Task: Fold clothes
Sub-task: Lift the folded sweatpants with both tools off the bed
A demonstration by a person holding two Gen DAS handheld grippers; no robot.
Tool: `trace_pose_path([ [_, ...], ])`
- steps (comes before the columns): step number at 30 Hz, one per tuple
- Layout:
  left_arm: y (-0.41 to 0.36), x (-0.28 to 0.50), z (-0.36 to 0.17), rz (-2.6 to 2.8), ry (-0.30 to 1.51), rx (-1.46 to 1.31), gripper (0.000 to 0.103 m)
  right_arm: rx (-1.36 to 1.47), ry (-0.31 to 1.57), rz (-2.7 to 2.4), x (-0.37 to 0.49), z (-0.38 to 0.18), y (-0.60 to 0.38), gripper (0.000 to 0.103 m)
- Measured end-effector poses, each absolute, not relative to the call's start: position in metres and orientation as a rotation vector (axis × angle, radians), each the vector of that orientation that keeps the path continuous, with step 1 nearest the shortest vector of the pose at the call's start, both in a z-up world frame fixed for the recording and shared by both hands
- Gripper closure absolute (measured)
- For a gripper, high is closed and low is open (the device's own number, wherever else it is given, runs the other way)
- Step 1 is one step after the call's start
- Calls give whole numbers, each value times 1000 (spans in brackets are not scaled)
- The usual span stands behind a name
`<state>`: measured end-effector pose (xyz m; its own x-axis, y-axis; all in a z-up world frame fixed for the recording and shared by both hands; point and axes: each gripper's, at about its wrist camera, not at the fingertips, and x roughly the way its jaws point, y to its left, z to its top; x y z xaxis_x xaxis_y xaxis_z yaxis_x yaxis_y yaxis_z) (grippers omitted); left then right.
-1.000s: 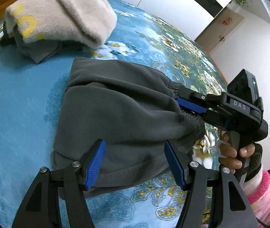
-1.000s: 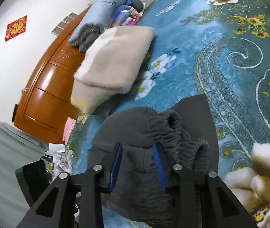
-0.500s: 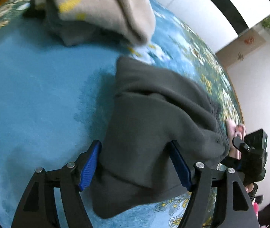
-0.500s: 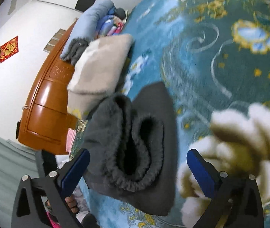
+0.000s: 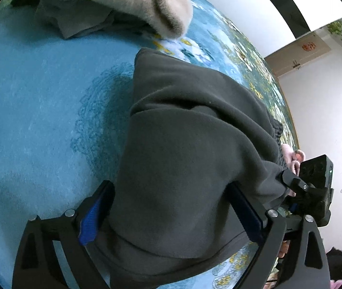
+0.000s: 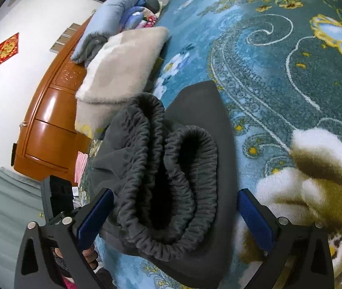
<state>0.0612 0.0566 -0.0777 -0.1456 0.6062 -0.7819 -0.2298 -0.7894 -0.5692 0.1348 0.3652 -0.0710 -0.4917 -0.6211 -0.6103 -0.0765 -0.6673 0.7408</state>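
Both grippers stand with jaws spread wide. From its own camera, the left gripper [image 5: 168,219] has its 2 blue-padded fingers [image 5: 89,219] on either side of the folded dark grey fleece trousers [image 5: 190,159], and the cloth fills the gap between them; I cannot tell whether the pads press the fabric. The right gripper [image 6: 175,214] likewise straddles the same trousers [image 6: 171,168] at the gathered elastic waistband [image 6: 190,180], which curls into 2 rolled loops between its blue pads [image 6: 253,219]; the pad at 3 o'clock sits clear of the cloth, the one at 9 o'clock lies just beside it.

The trousers rest folded on a teal floral blanket [image 5: 38,120], their smooth flat panel lying against the blanket at 12 o'clock in the right wrist view. In the left wrist view the right gripper's black body [image 5: 313,187] shows at 3 o'clock, touching the garment's edge.

Beyond the trousers, at 11 o'clock in both views, a folded beige fleece garment [image 6: 122,67] lies on top of another grey piece [image 5: 79,21]. Farther off at 11 o'clock in the right wrist view sit rolled blue bedding [image 6: 113,19] and an orange wooden headboard [image 6: 50,115], with a red diamond ornament [image 6: 6,49] on the white wall.
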Motion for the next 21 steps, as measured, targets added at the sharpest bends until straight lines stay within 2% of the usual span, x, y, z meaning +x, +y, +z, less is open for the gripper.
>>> trace_pose_path([
  [5,55,61,-75,1985,-418,-1572,8,1377,-1003,-2241,130,-67,359,1],
  [9,53,63,-74,1979,-425,-1559,13,1389,-947,-2274,128,-64,350,8],
  [21,60,69,-55,2020,-328,-1516,39,1359,-932,-2303,136,-56,347,22],
])
